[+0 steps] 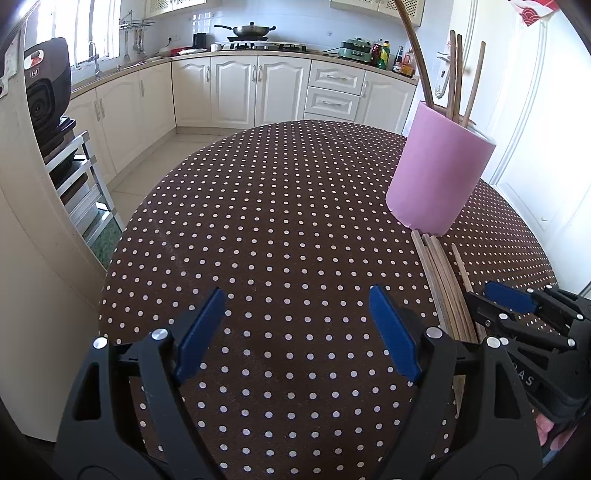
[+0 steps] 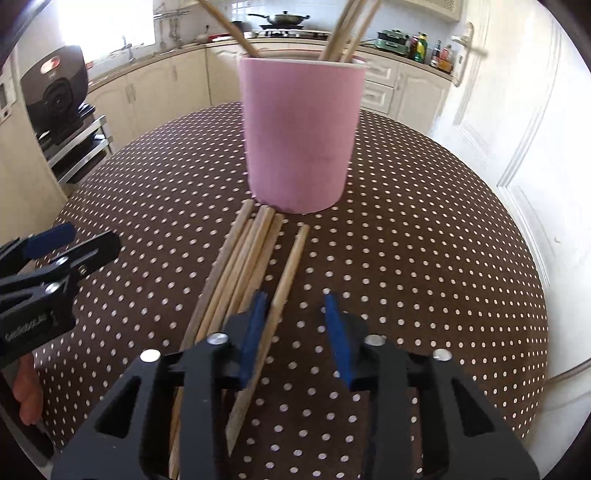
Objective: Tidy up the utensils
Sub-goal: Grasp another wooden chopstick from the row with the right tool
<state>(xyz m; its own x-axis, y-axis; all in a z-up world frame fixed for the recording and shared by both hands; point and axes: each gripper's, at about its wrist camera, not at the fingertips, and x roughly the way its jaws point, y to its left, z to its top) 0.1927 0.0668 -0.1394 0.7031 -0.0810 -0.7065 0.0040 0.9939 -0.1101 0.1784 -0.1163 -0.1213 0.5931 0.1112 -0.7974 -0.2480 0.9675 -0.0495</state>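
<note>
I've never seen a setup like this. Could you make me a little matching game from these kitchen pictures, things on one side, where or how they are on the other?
Things:
1. pink cup
2. lone chopstick
3. left tongs
4. wok

Descriptions:
A. on the stove at the back
B. wide open over the dotted cloth, holding nothing
C. upright, with standing chopsticks in it
D. flat on the cloth, running in between the right tongs

Pairs: 1-C, 2-D, 3-B, 4-A
</note>
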